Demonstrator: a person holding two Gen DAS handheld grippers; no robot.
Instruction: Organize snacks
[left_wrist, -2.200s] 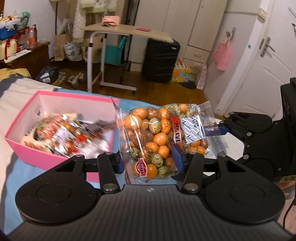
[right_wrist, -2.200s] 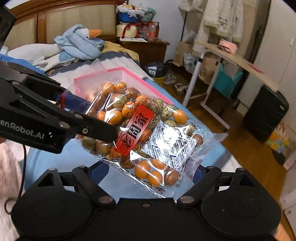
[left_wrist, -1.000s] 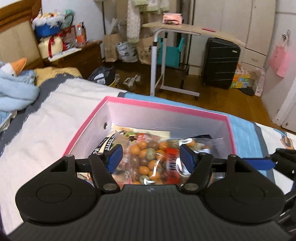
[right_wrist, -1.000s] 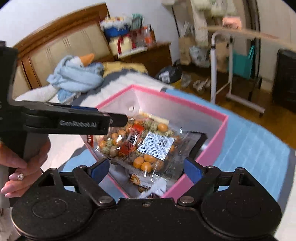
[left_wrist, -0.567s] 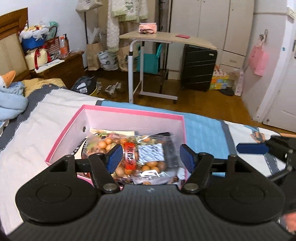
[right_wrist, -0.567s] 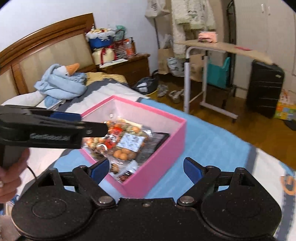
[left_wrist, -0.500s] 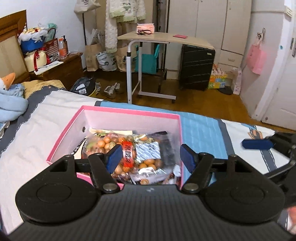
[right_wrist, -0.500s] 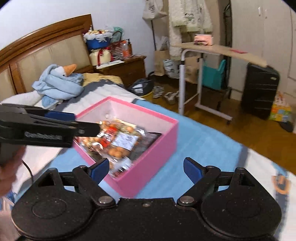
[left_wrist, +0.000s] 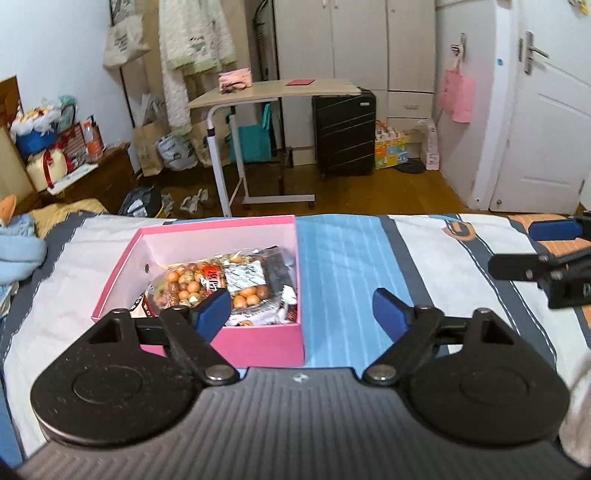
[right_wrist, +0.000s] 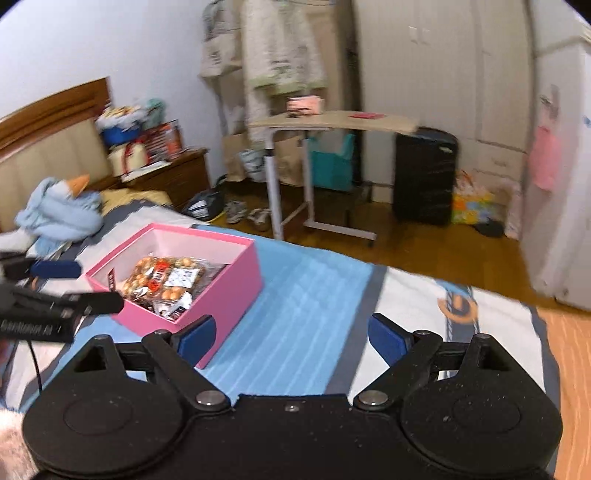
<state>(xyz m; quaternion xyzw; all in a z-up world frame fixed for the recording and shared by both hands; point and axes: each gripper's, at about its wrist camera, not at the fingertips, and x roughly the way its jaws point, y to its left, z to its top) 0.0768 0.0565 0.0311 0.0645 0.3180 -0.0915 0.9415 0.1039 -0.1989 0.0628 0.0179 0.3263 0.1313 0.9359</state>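
The place is a home bedroom. A bed (right_wrist: 314, 291) with headboard (right_wrist: 48, 147), a wardrobe (left_wrist: 354, 44) and a suitcase (left_wrist: 343, 133) show this.

1. the left tongs (left_wrist: 301, 308) are spread wide with nothing between their blue pads (left_wrist: 213, 309).
2. an open pink cardboard box (left_wrist: 258, 343) sits on the blue-striped bed cover (left_wrist: 343, 266).
3. a clear bag of orange and speckled round snacks (left_wrist: 214, 282) lies on top inside the box.
4. the right tongs (left_wrist: 546, 254) reach in at the right edge, well apart from the box.
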